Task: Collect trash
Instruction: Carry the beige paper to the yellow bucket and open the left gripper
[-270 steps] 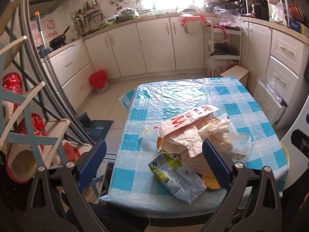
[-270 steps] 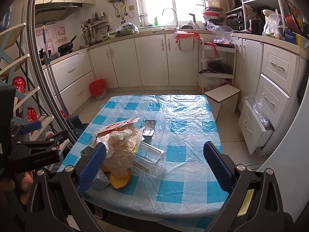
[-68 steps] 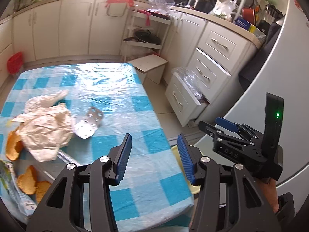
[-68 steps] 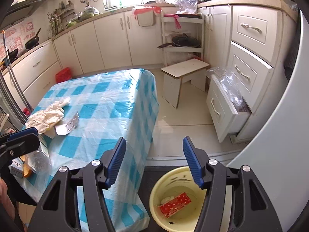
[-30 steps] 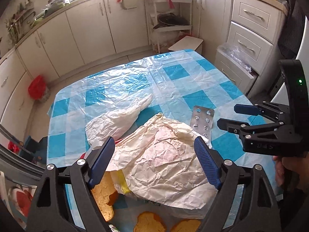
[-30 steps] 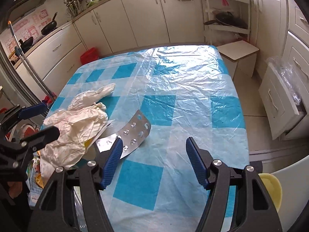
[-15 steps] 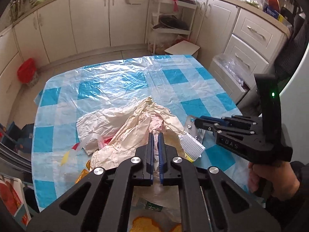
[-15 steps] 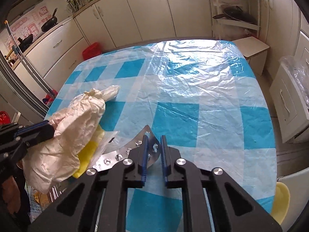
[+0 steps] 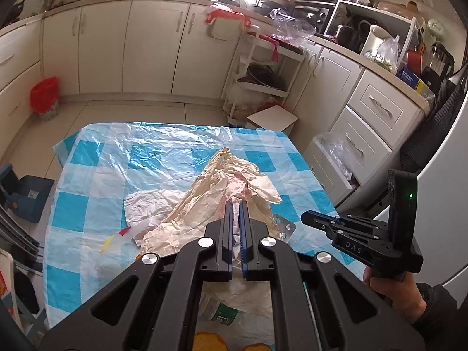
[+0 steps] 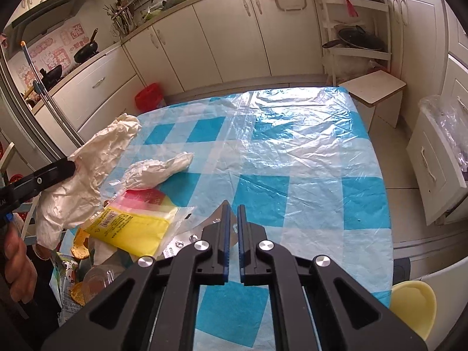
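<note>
My left gripper (image 9: 235, 204) is shut on a large crumpled cream paper wrapper (image 9: 234, 184) and holds it lifted above the blue checked table (image 9: 152, 158); in the right wrist view the wrapper (image 10: 87, 169) hangs from the left gripper at the left. My right gripper (image 10: 232, 207) is shut on a silver blister pack (image 10: 187, 238) at the table's near side; the pack (image 9: 285, 226) also shows in the left wrist view. A yellow bin (image 10: 412, 304) stands on the floor at the lower right.
On the table lie a crumpled white tissue (image 10: 159, 169), a yellow and red snack packet (image 10: 131, 228), orange peel (image 10: 79, 247) and a green packet (image 10: 65, 266). A wooden stool (image 10: 374, 87) and an open drawer (image 10: 435, 161) stand beyond the table's right edge.
The left gripper has lifted the cream wrapper higher off the pile, uncovering the yellow packet. The right gripper stays shut on the blister pack and has drawn it slightly nearer.
</note>
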Demonstrator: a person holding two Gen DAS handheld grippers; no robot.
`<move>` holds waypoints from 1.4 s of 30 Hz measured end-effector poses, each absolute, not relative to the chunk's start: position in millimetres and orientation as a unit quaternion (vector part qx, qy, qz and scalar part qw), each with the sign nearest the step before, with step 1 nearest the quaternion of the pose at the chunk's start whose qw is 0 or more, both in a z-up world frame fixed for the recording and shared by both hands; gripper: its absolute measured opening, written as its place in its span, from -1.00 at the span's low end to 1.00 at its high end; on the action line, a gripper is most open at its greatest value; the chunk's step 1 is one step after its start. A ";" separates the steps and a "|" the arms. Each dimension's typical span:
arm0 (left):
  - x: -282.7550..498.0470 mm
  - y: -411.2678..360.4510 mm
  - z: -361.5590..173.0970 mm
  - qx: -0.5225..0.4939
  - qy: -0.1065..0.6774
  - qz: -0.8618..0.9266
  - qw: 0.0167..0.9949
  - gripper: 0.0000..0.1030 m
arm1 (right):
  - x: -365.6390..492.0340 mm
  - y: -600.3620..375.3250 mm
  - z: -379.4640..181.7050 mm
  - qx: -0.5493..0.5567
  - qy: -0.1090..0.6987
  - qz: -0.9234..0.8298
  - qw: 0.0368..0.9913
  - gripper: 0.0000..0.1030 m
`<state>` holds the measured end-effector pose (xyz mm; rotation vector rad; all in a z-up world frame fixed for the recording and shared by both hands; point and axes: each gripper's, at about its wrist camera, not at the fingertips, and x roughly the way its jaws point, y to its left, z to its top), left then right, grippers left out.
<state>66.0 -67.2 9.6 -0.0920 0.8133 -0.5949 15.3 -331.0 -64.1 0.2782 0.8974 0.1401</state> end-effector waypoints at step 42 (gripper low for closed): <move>-6.3 -106.5 54.8 -0.043 0.314 -0.362 0.877 -0.92 | -79.7 -372.5 -7.3 0.031 0.368 -0.018 0.929 -0.92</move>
